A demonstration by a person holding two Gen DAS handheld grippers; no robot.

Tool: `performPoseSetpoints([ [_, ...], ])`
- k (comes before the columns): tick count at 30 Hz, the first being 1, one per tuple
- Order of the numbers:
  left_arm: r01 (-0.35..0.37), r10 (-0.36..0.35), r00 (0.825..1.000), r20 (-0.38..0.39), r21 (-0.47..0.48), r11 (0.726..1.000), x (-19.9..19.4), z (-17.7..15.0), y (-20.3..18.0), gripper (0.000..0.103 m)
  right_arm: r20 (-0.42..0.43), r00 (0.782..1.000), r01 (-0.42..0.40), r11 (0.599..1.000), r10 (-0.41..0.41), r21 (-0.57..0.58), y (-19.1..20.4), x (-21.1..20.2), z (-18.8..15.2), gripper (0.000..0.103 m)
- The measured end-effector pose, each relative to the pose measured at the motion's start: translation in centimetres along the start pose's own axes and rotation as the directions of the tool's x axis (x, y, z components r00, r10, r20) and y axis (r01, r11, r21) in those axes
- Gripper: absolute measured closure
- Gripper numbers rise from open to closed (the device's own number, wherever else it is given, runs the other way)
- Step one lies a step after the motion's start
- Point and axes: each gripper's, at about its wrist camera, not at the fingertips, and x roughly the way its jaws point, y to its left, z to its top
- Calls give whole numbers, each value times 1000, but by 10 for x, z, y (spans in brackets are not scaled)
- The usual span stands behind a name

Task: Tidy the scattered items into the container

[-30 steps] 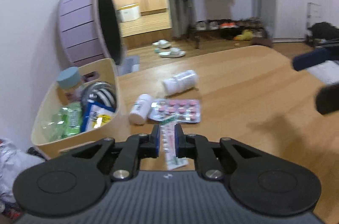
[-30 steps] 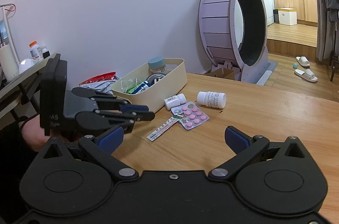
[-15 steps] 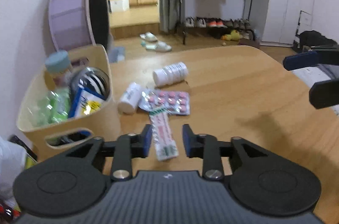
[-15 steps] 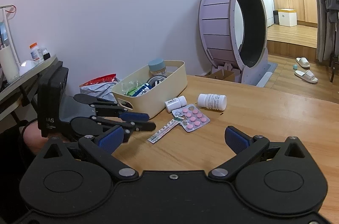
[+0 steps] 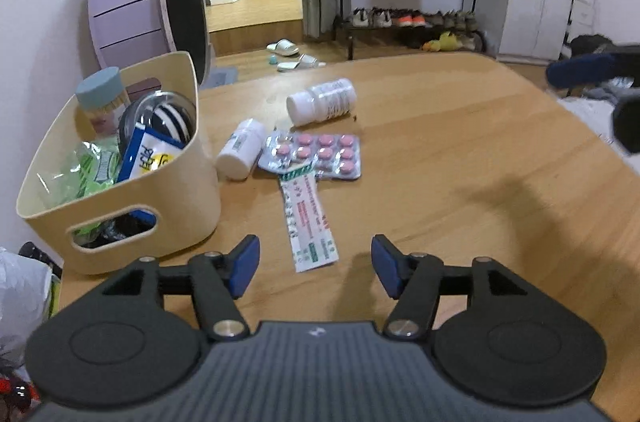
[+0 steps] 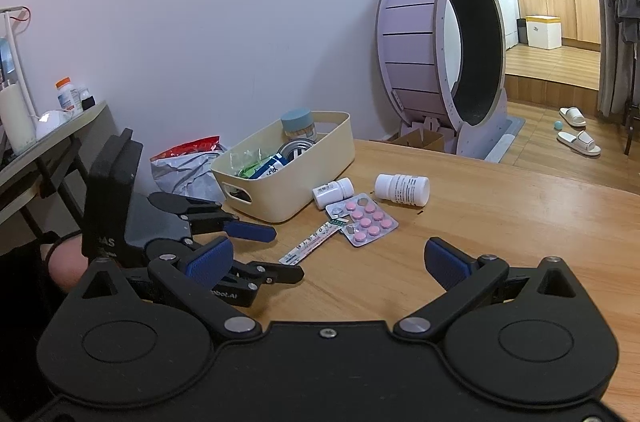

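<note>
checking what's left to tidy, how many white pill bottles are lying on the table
2. A small bottle lies beside the bin, touching the pink pill pack; a bigger bottle lies just beyond. More may be hidden inside the bin.

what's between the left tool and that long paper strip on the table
Nothing visible. The left tool, just opened, has the paper strip lying free on the table ahead of its pads. Its far end touches the pink blister pack.

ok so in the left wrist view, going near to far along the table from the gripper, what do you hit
left gripper → paper strip packet → pink pill blister → larger white bottle on its side → far table edge
</note>
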Motion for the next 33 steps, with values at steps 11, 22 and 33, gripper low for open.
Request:
performPoseSetpoints([
  [11,24,-23,999,32,-32,999,1,-6,7,47,-1,1000,-2,1000,2,-2,2,0,0,0],
  [22,29,-26,998,54,-57,998,0,-6,17,95,-4,1000,-5,1000,5,-4,3,-2,-2,0],
  [33,94,-80,983,163,-80,992,-29,9,19,103,-4,1000,1,1000,-1,0,0,0,-2,0],
])
